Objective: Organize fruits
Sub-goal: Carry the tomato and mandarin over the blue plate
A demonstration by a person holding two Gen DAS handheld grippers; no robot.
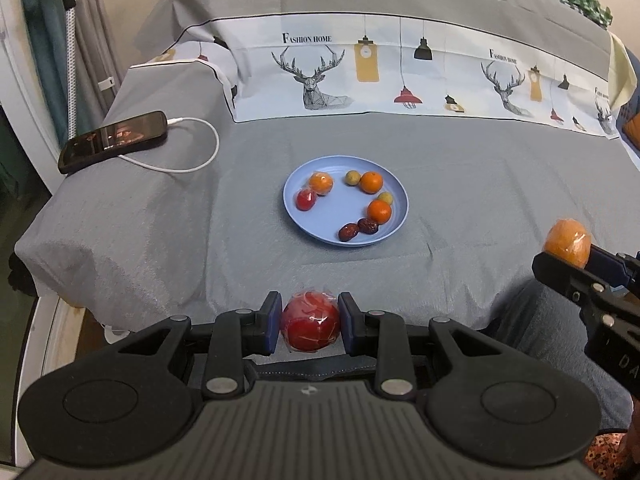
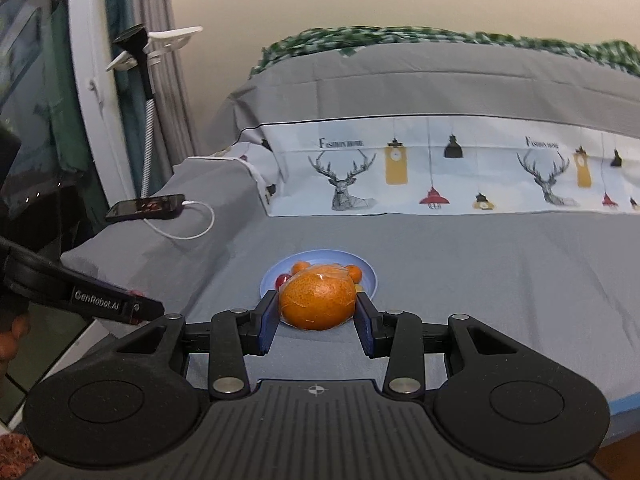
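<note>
From my left wrist camera, the left gripper is clamped on a round red fruit wrapped in crinkled clear film, its blue pads pressing both sides. Ahead of it at twelve o'clock, a smooth, round, pale blue plate lies on the grey woven bedsheet. On the plate I see a wrapped orange touching a small red fruit at ten o'clock, two bare glossy oranges toward one and three o'clock with two small yellowish fruits beside them, and two wrinkled dark dates at five o'clock. At three o'clock of the view the right gripper grips a film-wrapped orange. A black phone with a looping white cable sits on a raised fold at ten o'clock, well clear of the plate; beyond, a printed cloth with deer and lamps crosses the bed. From my right wrist camera, the right gripper clasps the wrapped orange, dimpled skin under shiny film, and this fruit hides most of the plate behind it; only scraps of orange and red fruit peek past. The left gripper juts in at nine o'clock, black and matte. The phone lies at ten o'clock beneath a striped flexible stand.
</note>
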